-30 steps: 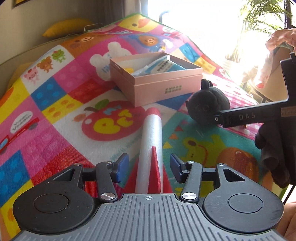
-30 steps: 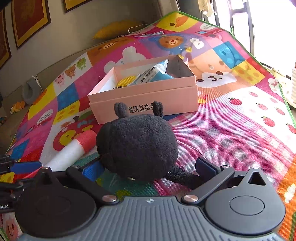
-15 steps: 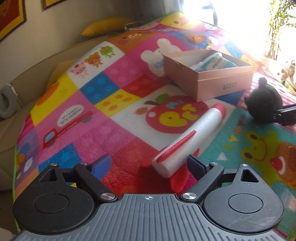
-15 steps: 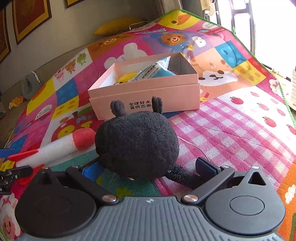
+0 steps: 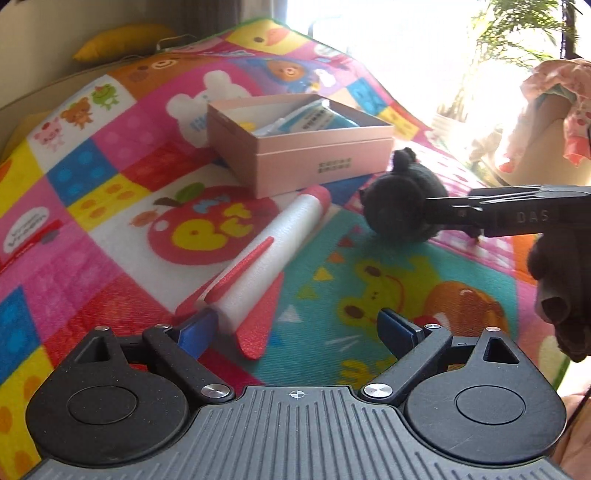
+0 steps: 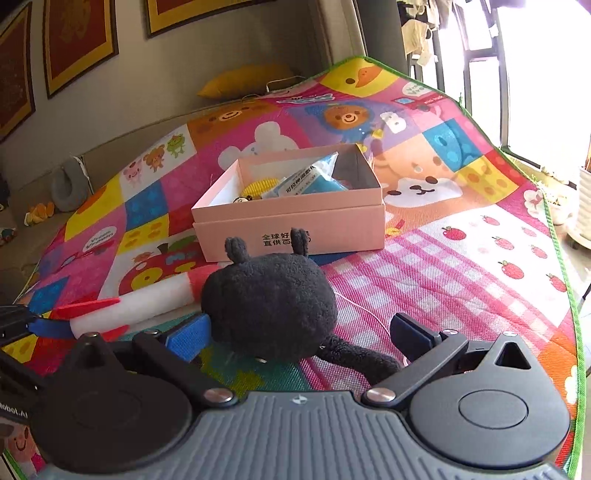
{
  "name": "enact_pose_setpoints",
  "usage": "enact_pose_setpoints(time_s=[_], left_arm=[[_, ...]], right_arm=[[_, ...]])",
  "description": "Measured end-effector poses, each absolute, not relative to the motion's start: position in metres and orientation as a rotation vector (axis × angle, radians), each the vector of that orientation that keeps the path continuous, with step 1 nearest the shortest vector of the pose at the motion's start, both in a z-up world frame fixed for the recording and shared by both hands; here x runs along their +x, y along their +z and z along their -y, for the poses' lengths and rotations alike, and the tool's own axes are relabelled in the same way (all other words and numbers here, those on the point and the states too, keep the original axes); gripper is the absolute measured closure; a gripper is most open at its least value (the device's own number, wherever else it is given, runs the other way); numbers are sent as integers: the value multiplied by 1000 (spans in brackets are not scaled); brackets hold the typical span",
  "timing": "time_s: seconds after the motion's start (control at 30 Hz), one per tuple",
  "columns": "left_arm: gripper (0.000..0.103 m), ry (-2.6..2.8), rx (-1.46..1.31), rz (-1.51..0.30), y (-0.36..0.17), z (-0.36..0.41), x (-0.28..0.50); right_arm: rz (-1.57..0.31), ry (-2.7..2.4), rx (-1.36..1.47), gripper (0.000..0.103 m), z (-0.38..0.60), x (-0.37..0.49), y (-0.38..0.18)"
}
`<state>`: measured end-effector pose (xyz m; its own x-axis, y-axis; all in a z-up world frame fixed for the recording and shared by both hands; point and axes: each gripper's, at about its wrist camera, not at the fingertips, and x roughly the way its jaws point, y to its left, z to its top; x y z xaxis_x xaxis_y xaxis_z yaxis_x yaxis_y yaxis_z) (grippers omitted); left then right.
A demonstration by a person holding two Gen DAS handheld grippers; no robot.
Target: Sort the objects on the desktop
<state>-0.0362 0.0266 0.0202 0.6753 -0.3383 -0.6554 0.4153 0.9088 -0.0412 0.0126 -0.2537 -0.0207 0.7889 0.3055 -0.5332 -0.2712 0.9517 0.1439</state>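
A white foam rocket (image 5: 266,254) with red fins lies on the colourful play mat; its tail touches the left finger of my open left gripper (image 5: 295,332). It also shows in the right wrist view (image 6: 140,306). A black plush toy (image 6: 269,306) lies between the fingers of my open right gripper (image 6: 299,336), and shows in the left wrist view (image 5: 402,206). An open pink box (image 6: 291,221) behind them holds a blue packet and a yellow item; it also shows in the left wrist view (image 5: 306,162).
The play mat (image 6: 461,266) covers the whole surface, with a green edge at the right. A yellow cushion (image 6: 251,79) and a grey neck pillow (image 6: 68,184) lie beyond it by the wall. A potted plant (image 5: 517,33) stands by the bright window.
My left gripper opened wide, letting go of the rocket, swung left, then came back right; the rocket's tail now rests at its left finger. My right gripper rose slightly around the plush.
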Motion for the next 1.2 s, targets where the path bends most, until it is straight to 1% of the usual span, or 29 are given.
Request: enact_pose_setpoints(time_s=[0.17, 0.2, 0.37, 0.53, 0.63, 0.67, 0.7, 0.77, 1.0, 1.13, 1.2], left_arm=[[4, -388, 127, -658, 21, -16, -31], [2, -348, 115, -650, 21, -20, -27], [1, -201, 22, -675, 14, -44, -7], [0, -183, 47, -670, 4, -44, -8], [0, -183, 60, -665, 3, -42, -8], [0, -184, 52, -665, 3, -44, -8], [0, -188, 43, -662, 3, -45, -8], [0, -190, 39, -657, 3, -46, -9], [0, -193, 30, -650, 2, -46, -9], [0, -195, 16, -645, 2, -48, -10], [0, -195, 18, -645, 2, -48, -10]], right_arm=[[-614, 336, 60, 0, 247, 19, -23], [-620, 348, 58, 0, 246, 19, -23], [-604, 395, 14, 0, 244, 7, -20], [-645, 388, -180, 0, 226, 16, -32], [-625, 348, -285, 0, 216, 28, -38], [-631, 353, -292, 4, 215, 31, -38], [-644, 375, -287, 15, 216, 35, -37], [-686, 424, -271, 26, 217, 40, -29], [-707, 515, -124, 28, 238, 41, 33], [-610, 450, -170, 27, 235, 41, 49], [-582, 429, -158, 23, 239, 39, 51]])
